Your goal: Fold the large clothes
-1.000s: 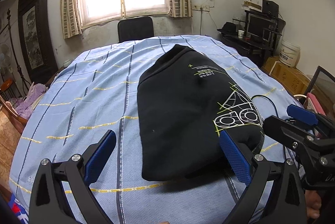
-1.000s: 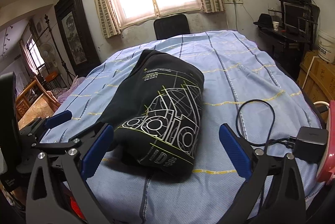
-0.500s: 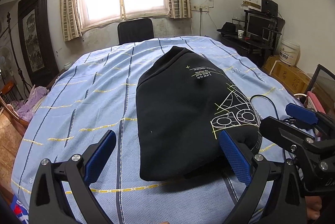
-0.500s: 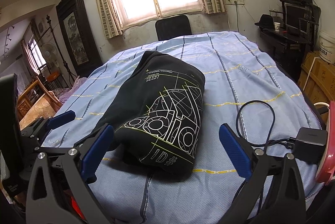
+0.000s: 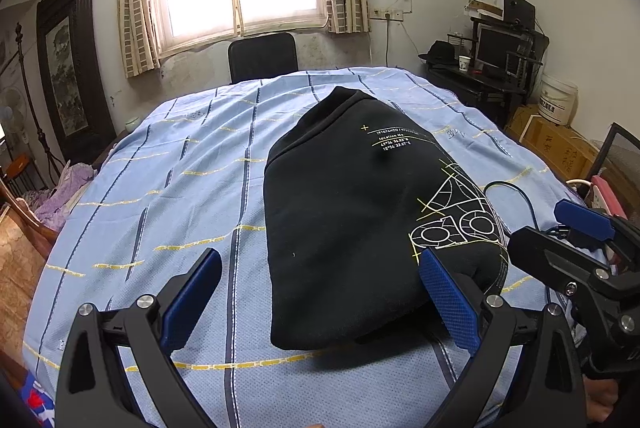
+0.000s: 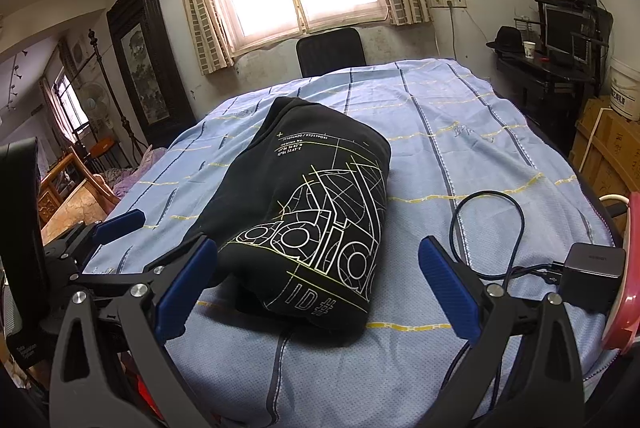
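Observation:
A black sweatshirt (image 5: 360,212) with a white and yellow line print lies folded into a thick bundle on the blue striped sheet (image 5: 160,188). My left gripper (image 5: 320,304) stands open at its near left corner, with nothing between the fingers. In the right wrist view the same sweatshirt (image 6: 320,204) shows its printed side. There my right gripper (image 6: 316,296) is open at the bundle's near end and holds nothing. Each gripper appears at the edge of the other's view: the right gripper (image 5: 580,252), the left gripper (image 6: 104,240).
A black charger (image 6: 592,276) with a looped cable (image 6: 488,224) lies on the sheet (image 6: 460,132) right of the bundle. A black chair (image 5: 262,56) stands at the far edge under the window. A dark desk (image 5: 476,84) and boxes line the right wall.
Both grippers have stayed open and have only drifted slightly. The folded sweatshirt has not moved on the sheet.

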Motion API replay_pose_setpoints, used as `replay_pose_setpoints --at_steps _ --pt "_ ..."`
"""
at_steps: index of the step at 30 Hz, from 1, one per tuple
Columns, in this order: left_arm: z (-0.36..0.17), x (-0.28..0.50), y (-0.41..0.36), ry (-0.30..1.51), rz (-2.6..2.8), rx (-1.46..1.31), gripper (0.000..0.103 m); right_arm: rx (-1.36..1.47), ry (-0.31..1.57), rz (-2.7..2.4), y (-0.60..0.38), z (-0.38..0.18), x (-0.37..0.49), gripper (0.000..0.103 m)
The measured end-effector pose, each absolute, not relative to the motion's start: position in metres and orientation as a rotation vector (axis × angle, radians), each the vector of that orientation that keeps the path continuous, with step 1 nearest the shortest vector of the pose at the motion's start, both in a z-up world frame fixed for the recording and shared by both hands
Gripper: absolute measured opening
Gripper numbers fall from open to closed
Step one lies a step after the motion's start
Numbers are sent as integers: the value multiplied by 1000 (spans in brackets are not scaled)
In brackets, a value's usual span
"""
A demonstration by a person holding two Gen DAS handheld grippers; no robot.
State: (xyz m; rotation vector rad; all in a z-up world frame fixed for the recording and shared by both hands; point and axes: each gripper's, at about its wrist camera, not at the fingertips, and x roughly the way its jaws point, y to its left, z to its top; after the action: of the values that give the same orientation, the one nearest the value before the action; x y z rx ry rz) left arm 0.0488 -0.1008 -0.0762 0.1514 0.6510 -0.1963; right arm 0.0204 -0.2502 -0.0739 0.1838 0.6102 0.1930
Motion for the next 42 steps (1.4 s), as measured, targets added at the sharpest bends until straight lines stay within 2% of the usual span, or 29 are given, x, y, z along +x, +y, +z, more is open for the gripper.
replay_pose_setpoints --at_steps 42 --pt "-79 47 -103 657 -181 167 99 189 614 193 -249 -79 20 98"
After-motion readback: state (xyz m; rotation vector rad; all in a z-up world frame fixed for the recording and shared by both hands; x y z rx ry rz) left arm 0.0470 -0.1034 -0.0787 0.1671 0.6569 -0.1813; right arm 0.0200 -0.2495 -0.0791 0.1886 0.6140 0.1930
